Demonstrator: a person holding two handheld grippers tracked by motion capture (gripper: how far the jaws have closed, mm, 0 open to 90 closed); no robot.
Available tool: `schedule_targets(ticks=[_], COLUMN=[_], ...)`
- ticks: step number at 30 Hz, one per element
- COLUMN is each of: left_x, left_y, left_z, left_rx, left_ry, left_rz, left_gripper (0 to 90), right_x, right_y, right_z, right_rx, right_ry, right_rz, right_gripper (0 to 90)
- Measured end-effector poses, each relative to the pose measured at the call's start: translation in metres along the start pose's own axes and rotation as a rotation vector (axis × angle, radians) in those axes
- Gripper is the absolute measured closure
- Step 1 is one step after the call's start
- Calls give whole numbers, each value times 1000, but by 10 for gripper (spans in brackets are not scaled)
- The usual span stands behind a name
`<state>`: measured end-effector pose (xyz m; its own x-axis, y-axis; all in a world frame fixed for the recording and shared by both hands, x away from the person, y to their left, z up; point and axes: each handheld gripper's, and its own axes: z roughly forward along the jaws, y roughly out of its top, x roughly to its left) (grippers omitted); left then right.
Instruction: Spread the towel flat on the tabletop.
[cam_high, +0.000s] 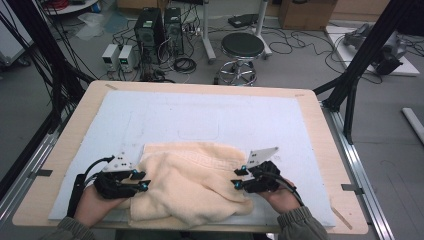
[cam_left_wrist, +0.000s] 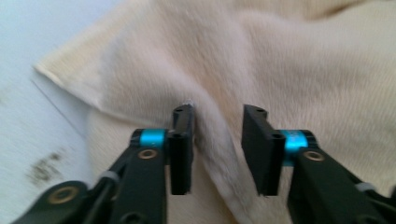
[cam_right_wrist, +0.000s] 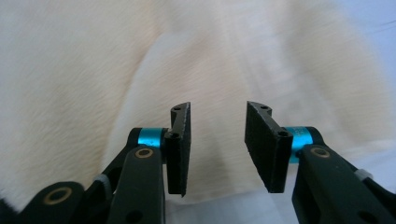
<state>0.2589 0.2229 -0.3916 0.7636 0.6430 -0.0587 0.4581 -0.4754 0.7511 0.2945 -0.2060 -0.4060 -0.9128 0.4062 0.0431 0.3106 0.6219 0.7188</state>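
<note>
Right now a cream towel (cam_high: 187, 182) lies crumpled on the pale mat (cam_high: 200, 115), toward the near edge of the table (cam_high: 320, 125) and about midway between its left and right edges, with one flap hanging slightly over the mat's near edge. The left gripper (cam_high: 141, 180) sits at the towel's left side and the right gripper (cam_high: 239, 178) at its right side, both pointing inward at the cloth.

In the left gripper view the jaws stand apart with a raised fold of towel (cam_left_wrist: 219, 116) running between them, and no pad seems to press on it. In the right gripper view the jaws are likewise parted over flat cloth (cam_right_wrist: 219, 93), holding nothing.

The step looks like taking hold of the towel at both sides to spread or fold it. To do that well, each gripper should pinch a true edge or corner, not a mid-cloth ridge; the left one would do better to seek the corner (cam_left_wrist: 39, 69) seen at its upper left. Both should close on a single layer and lift evenly, so the cloth opens without twisting.

Much stays uncertain: the bunched folds hide where the other corners lie, the near flap is partly covered by the hands, and both gripper views are blurred, so layers cannot be counted.
</note>
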Motion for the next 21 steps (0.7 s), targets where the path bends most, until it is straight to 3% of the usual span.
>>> schedule_targets(ticks=[3, 7, 10, 12, 15, 18, 21], left_x=[15, 40, 56, 63, 69, 71, 70], left_y=[16, 34, 38, 36, 31, 28, 27], left_z=[-1, 19, 43, 61, 78, 82, 83], left_rx=[-61, -92, -38, 29, 120, 120, 115], left_ry=[28, 89, 139, 165, 147, 157, 180], left_rz=[-20, -79, -89, -92, -100, -119, -119], left_gripper=[508, 483, 485, 496, 494, 491, 491], right_x=[-18, -45, -60, -65, -70, -72, -71], right_y=[11, 21, 19, 16, 11, 5, 5], right_z=[-8, 1, 18, 29, 41, 46, 46], right_rx=[-37, -54, -54, -29, 11, 32, 33], right_ry=[-79, -153, -148, -146, -142, -134, -125], right_rz=[-8, 30, 67, 93, 112, 130, 140], right_gripper=[575, 554, 531, 519, 518, 533, 630])
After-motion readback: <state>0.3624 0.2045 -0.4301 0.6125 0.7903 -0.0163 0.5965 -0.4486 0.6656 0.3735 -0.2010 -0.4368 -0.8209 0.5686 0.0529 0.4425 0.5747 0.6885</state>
